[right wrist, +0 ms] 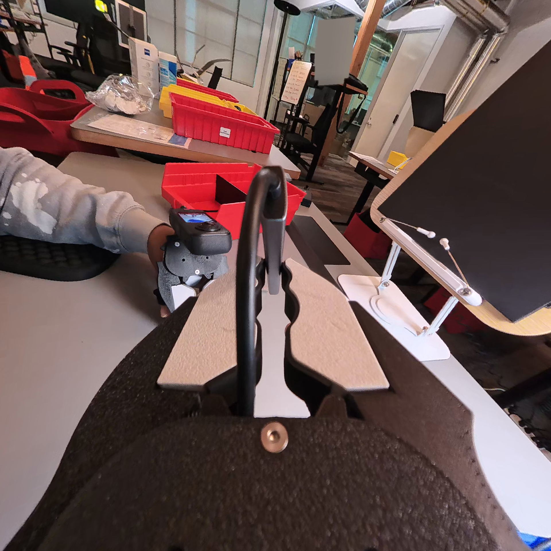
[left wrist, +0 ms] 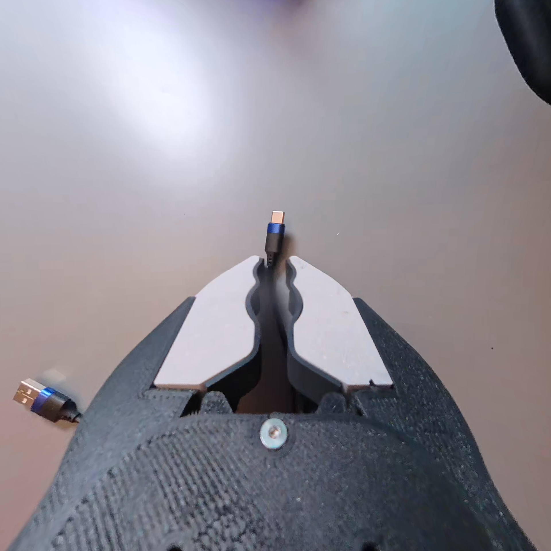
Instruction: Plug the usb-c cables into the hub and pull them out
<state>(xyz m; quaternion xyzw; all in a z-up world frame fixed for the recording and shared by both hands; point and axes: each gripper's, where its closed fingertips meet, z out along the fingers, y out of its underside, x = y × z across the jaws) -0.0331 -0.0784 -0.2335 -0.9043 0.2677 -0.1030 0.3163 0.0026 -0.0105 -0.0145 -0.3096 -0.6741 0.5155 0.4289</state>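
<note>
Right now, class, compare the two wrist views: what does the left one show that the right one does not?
Only the left wrist view shows the USB-C plug held in the left tongs over the bare grey table, with a USB-A plug alongside. Only the right wrist view shows the grey hub gripped in the right tongs, its black cable, and red bins. Both show tongs shut on something.
</note>
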